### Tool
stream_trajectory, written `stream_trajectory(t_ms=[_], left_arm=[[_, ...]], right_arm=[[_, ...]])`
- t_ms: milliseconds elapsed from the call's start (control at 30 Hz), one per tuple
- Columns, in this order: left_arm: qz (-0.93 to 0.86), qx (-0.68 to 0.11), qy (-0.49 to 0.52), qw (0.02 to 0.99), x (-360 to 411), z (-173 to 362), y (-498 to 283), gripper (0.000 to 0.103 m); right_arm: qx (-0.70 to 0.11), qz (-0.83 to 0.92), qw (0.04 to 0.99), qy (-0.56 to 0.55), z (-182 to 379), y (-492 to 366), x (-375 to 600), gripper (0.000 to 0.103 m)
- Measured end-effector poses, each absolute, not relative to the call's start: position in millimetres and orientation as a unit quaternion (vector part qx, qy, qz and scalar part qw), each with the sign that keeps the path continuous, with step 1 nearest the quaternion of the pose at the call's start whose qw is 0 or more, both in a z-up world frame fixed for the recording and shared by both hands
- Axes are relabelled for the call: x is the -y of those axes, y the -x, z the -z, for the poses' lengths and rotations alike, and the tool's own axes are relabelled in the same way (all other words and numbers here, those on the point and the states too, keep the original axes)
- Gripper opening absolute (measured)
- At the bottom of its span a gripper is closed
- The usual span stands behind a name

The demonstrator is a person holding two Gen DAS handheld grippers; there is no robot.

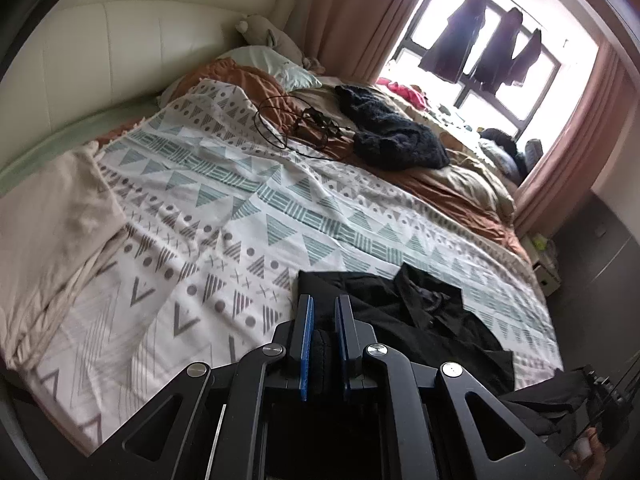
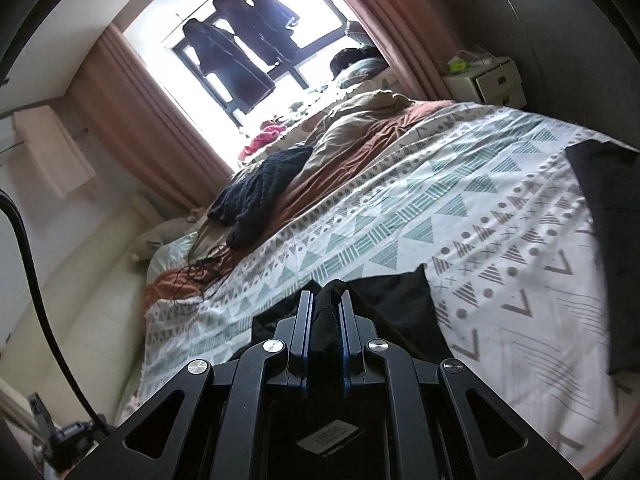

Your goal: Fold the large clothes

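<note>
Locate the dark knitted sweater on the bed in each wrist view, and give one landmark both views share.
Left wrist view: the dark knitted sweater lies upper centre-right, on the brown sheet beyond the patterned blanket.
Right wrist view: the dark knitted sweater lies centre-left, just below the window.
Shared landmark: the dark coats hanging in the window.

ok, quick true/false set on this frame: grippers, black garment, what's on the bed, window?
1. Both grippers are clamped on black fabric. True: left gripper and right gripper each pinch the black garment.
2. The patterned bedspread is plain white. False: it has teal and grey triangles.
3. A dark knit lies further up the bed. True.
4. The curtains are drawn shut. False: they are open, with dark clothes hanging at the window.
</note>
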State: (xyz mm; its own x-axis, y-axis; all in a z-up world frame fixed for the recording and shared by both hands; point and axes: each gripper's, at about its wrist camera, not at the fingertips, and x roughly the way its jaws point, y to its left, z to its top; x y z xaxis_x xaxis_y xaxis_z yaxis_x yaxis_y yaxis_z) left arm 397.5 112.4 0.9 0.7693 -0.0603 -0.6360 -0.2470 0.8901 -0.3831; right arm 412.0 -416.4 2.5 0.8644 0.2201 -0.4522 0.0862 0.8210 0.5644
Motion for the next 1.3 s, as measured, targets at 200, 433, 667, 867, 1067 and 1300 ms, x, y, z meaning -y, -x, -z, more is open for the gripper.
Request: stream_trajectory(t_ms=[200,433,667,867,1067,1300], left_arm=[[-0.061,-0.357,0.226,0.904,-113.2,16.3,-452.0,0.011],[-0.079,-0.397,0.232,0.884,-118.6,55.6,-502.3,0.016],[-0.072,-0.395,0.269,0.876,-125.3,71.9,-505.4,0.079],[-0.063,-0.396,0.251,0.881,-134.2,76.8,-490.4,0.08],[-0.06,-0.404,0.244,0.879,-141.9,91.7,-481.6,0.08],[-0.043,-0.441,0.187,0.877,-126.8,123.2,-499.1,0.078]], right_arm=[[-0.279,-0.02,0.904,-0.325,17.2,-467.6,418.1,0.011],[-0.306,-0.013,0.898,-0.315,61.9,-508.5,408.7,0.013],[-0.321,-0.002,0.892,-0.319,73.2,-511.9,417.2,0.072],[-0.349,0.002,0.88,-0.323,86.0,-501.7,428.2,0.072],[-0.37,-0.003,0.883,-0.288,87.1,-497.8,433.8,0.072],[-0.402,0.005,0.882,-0.246,109.3,-508.7,438.0,0.072]])
